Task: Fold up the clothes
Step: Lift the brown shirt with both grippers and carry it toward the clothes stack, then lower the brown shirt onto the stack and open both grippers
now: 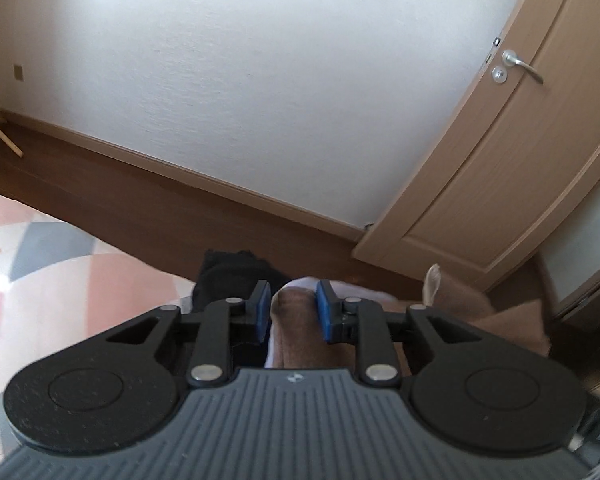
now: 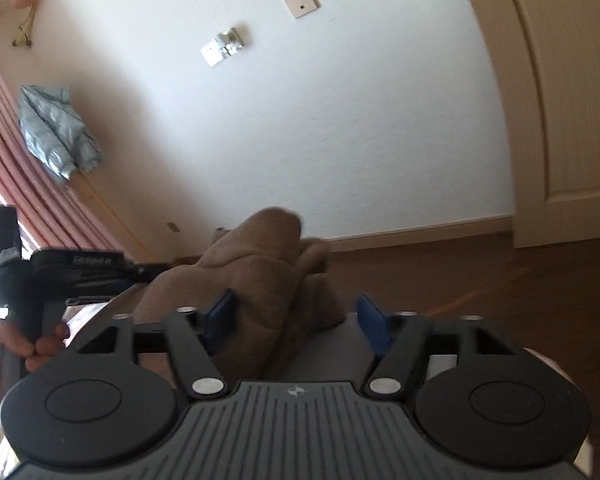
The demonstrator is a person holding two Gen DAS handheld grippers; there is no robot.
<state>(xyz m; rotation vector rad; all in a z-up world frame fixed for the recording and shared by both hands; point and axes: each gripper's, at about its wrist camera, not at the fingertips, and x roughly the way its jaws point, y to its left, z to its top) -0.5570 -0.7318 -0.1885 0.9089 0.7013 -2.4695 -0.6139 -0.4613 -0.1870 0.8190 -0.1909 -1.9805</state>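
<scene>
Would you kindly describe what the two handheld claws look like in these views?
Both look alike. The left claw and right claw have black linkage arms with silver rivets, blue rectangular pads on the fingertips, two round black discs at the sides, and a grey ribbed centre plate bearing a small pale emblem. No cables or sleeves are visible.

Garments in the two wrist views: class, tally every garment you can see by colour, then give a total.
Brown fleece garment: 1
Black garment on the bed: 1
Pale blue puffer jacket hanging by the curtain: 1
Total: 3
</scene>
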